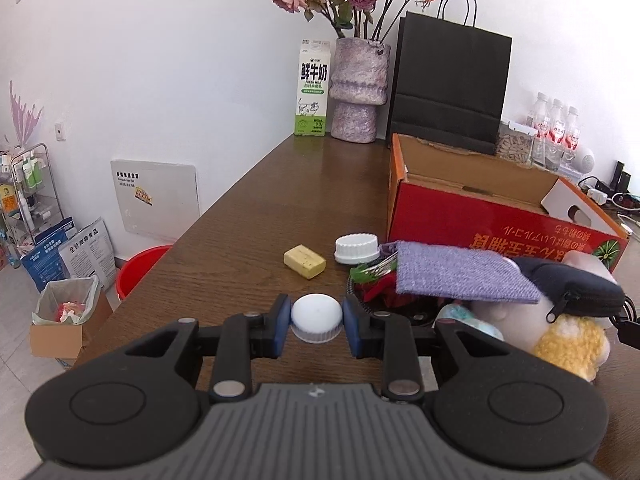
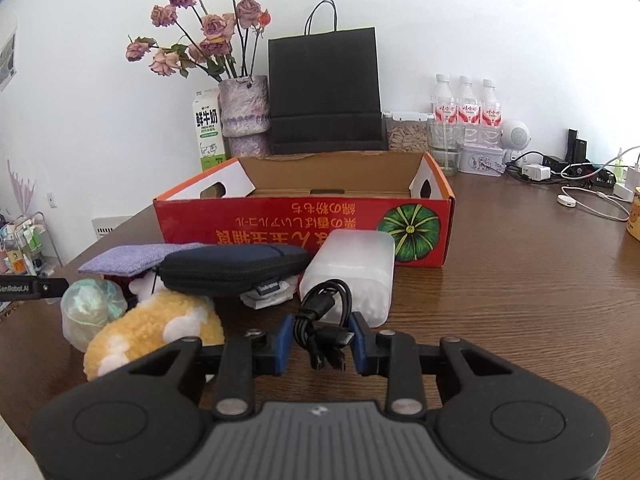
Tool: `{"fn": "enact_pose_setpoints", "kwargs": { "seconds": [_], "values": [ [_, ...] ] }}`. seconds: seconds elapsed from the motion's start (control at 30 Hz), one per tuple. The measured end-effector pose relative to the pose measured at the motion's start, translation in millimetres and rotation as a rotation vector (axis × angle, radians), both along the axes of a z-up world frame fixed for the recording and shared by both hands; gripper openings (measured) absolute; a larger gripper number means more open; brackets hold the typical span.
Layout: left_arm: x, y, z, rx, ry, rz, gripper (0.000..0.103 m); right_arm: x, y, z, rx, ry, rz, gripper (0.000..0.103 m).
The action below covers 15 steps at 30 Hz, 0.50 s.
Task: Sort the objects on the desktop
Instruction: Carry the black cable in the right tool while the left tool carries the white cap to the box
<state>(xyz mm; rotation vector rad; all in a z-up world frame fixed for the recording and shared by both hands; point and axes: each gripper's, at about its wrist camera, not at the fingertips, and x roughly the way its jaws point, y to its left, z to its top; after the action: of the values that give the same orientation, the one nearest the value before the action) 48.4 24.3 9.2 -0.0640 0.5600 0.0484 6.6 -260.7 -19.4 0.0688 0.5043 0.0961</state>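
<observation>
My left gripper (image 1: 316, 322) is shut on a small white round bottle (image 1: 316, 318), low over the brown table (image 1: 256, 216). My right gripper (image 2: 322, 340) is shut on a coiled black USB cable (image 2: 322, 320), just in front of a frosted plastic case (image 2: 352, 272). An open red cardboard box (image 2: 304, 220) stands behind the pile; it also shows in the left wrist view (image 1: 492, 220). The pile holds a dark zip pouch (image 2: 236, 268), a purple cloth (image 2: 136, 258), a yellow plush toy (image 2: 152, 332) and a wrapped ball (image 2: 90, 312). A yellow sponge block (image 1: 305, 261) and a white ribbed cap (image 1: 357, 248) lie apart.
A milk carton (image 1: 313, 88), a vase of dried roses (image 1: 358, 92) and a black paper bag (image 1: 448, 84) stand along the back wall. Water bottles (image 2: 466, 108), chargers and cables (image 2: 580, 184) fill the back right. A red bucket (image 1: 140, 268) and a bin (image 1: 66, 312) stand on the floor left.
</observation>
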Motion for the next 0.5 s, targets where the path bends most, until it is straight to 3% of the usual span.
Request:
{"fn": "enact_pose_setpoints", "kwargs": {
  "seconds": [0.3,0.5],
  "values": [
    [27.2,-38.0,56.3,-0.027,-0.15,-0.121,0.029,22.1,-9.9,43.8,0.001,-0.151,-0.003,0.029],
    [78.3,-69.5,81.3,-0.06,-0.145,-0.184,0.029,66.5,-12.2,66.7,-0.002,-0.231,-0.019,0.029]
  ]
}}
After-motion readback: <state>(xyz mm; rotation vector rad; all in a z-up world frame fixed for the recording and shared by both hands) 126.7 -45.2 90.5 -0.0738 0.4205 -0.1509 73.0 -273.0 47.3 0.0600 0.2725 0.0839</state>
